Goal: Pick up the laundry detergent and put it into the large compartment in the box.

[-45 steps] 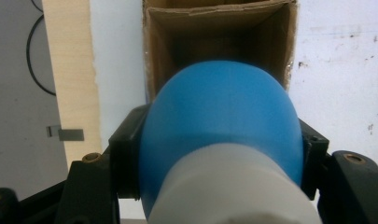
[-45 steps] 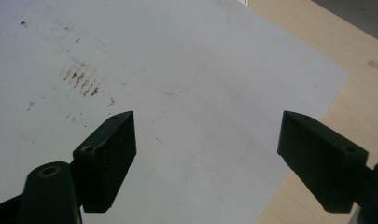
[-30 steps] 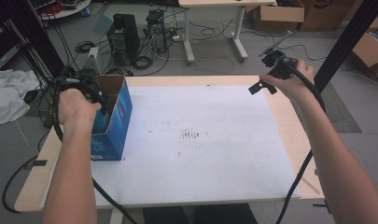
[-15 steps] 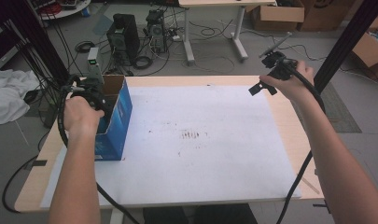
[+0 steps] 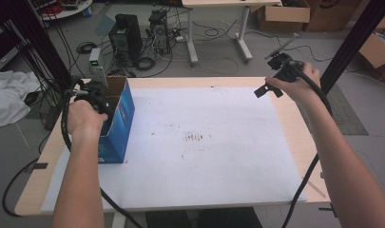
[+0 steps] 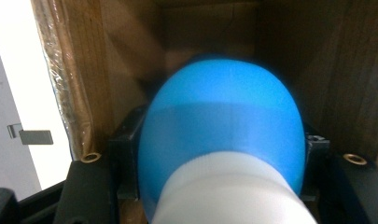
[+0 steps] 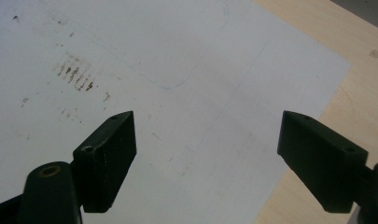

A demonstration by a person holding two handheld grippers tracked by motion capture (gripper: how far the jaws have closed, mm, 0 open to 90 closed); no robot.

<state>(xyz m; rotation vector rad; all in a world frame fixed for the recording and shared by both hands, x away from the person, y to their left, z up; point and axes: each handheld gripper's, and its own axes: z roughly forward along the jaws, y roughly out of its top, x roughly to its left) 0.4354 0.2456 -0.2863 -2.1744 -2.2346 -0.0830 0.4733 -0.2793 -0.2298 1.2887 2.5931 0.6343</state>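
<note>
Your left gripper (image 5: 92, 90) sits at the open top of the blue cardboard box (image 5: 118, 124), and its jaws are clamped on a rounded blue-and-white object (image 6: 224, 149). In the left gripper view the object's blue dome points away from you into the box and its white part runs back toward the gripper body, so its long axis lies along the gripper's own line. Brown box walls close in on both sides and behind it, so I judge that any move out has to go straight up through the opening, not sideways. Your left forearm reaches straight forward along the surface's left edge, hand curled over the gripper.

Your right gripper (image 5: 271, 88) hangs above the far right corner of the surface, well apart from the box, its jaws spread wide with nothing between them. Below them lies the white sheet (image 7: 186, 70) covering the surface (image 5: 294, 133). The left hand is plainly the nearer one.
</note>
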